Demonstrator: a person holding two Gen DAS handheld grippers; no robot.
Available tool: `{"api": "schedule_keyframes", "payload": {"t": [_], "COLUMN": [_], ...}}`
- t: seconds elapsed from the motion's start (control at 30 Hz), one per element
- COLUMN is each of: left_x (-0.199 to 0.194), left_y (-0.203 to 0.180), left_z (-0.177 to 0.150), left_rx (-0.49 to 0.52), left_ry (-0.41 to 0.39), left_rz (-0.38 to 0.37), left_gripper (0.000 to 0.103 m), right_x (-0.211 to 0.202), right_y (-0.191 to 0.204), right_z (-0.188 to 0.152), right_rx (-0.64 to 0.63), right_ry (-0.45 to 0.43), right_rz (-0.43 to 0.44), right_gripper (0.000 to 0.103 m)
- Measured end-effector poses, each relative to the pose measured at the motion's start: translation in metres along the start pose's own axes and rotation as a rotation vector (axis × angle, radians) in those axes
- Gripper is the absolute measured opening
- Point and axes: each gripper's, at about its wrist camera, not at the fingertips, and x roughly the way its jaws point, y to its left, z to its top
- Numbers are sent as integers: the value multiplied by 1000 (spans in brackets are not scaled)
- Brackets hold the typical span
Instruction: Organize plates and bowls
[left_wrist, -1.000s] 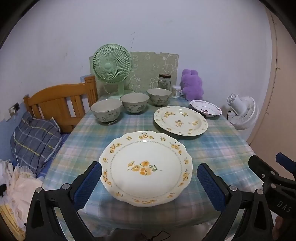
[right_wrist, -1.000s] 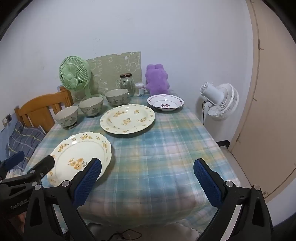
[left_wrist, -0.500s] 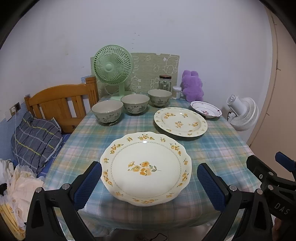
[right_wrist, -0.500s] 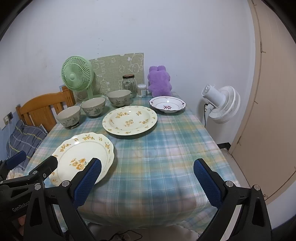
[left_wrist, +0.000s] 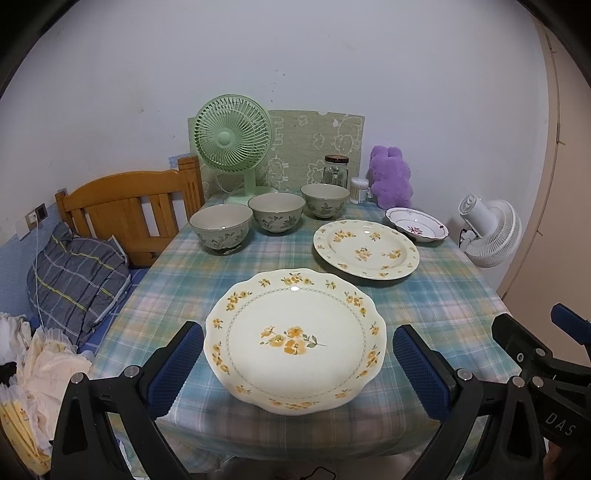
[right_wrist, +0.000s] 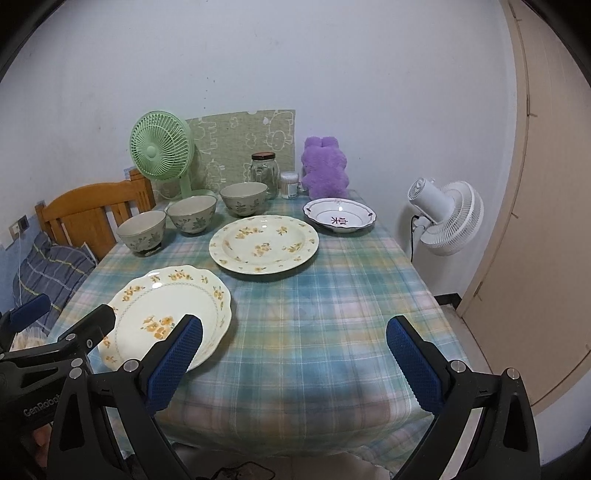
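Observation:
A scalloped cream plate with yellow flowers lies near the table's front left edge. My left gripper hangs open just in front of it, its blue pads either side, not touching. A round yellow-flowered plate lies behind, with a small red-patterned dish at the back right. Three grey-green floral bowls stand in a row at the back left. My right gripper is open over bare cloth at the front.
The plaid tablecloth covers the table. A green desk fan, a glass jar, a cotton-swab tub and a purple plush line the back. A white fan stands right, a wooden chair left.
Both grippers have drifted slightly backward and up from the table; the scene sits a little lower and smaller. Nothing on the table has moved, and both stay open.

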Motion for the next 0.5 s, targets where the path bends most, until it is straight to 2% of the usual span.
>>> {"api": "schedule_keyframes", "payload": {"t": [0.5], "left_x": [-2], "left_y": [-4], "left_z": [-1], "left_rx": [0], "left_ry": [-7], "left_rz": [-1], "left_gripper": [103], "right_x": [3], "right_y": [-4], "right_z": [3], "right_rx": [17], "right_ry": [11], "right_rz": [5], "right_gripper": [101]}}
